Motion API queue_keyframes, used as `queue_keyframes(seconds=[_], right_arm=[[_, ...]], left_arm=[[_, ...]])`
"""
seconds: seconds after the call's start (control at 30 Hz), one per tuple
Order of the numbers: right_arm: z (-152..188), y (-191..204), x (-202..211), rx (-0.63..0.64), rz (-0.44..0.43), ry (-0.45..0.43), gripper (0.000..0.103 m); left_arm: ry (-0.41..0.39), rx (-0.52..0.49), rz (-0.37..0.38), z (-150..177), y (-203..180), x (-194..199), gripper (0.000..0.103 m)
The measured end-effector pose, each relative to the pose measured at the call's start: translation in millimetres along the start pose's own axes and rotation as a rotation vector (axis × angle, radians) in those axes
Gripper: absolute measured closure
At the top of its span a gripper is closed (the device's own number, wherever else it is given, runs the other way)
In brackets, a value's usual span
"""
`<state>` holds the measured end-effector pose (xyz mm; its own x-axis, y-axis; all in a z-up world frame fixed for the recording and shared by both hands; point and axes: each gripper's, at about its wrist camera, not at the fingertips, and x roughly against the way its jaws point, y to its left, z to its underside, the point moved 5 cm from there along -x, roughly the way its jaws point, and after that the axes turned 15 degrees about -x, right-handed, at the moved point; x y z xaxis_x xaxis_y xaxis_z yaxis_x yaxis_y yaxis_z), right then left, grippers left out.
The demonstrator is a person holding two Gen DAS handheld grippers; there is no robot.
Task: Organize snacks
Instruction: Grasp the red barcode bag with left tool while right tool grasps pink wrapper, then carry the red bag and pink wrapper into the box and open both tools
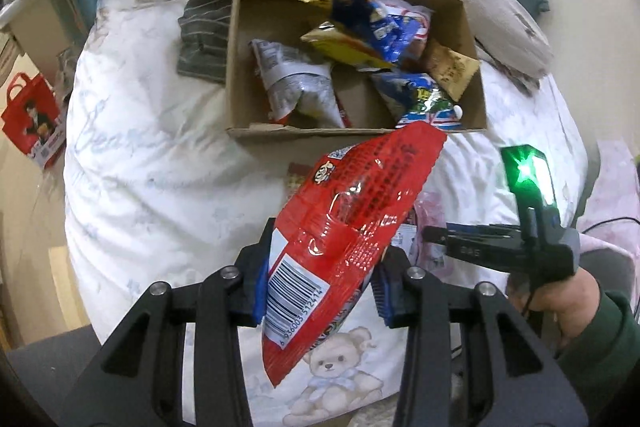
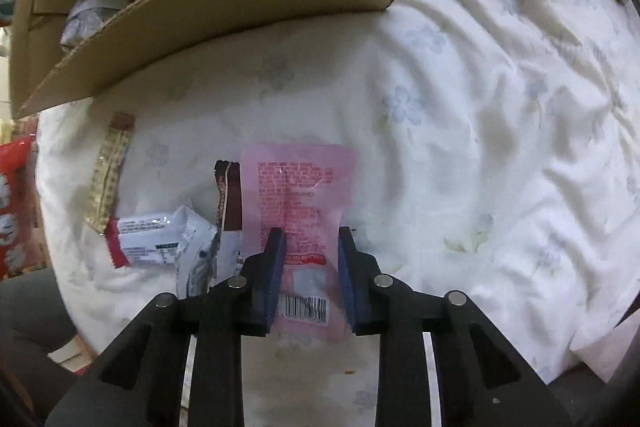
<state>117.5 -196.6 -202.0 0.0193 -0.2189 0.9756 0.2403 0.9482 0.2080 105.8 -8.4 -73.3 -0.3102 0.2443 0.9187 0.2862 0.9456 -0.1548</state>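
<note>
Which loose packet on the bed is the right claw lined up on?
The pink packet, lying flat between the open right claw fingers; the white wrapper and thin stick lie off to the left.

Red snack bag (image 1: 344, 227), pink packet (image 2: 300, 203), brown cardboard box (image 1: 256, 27), white floral bedding (image 2: 480, 107)

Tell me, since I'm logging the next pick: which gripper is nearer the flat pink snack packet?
Right. The right gripper straddles the flat pink snack packet; the left gripper holds a red bag higher up.
</note>
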Motion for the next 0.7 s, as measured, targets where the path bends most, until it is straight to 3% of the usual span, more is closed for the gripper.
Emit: queue_keyframes(seconds=[0.03, 0.47, 0.7], right_arm=[[1, 1, 3, 0.006, -0.009, -0.008, 0.103], [3, -12, 64, 0.006, -0.15, -0.145, 0.103], [-1, 3, 133, 0.03, -0.31, -0.236, 0.103]], left_arm=[[0.0, 0.004, 0.0, -2, 1, -2, 0.067], [-0.022, 0.053, -0.016, -1, 12, 1, 0.067], [-0.105, 0.095, -0.028, -12, 23, 26, 0.067]])
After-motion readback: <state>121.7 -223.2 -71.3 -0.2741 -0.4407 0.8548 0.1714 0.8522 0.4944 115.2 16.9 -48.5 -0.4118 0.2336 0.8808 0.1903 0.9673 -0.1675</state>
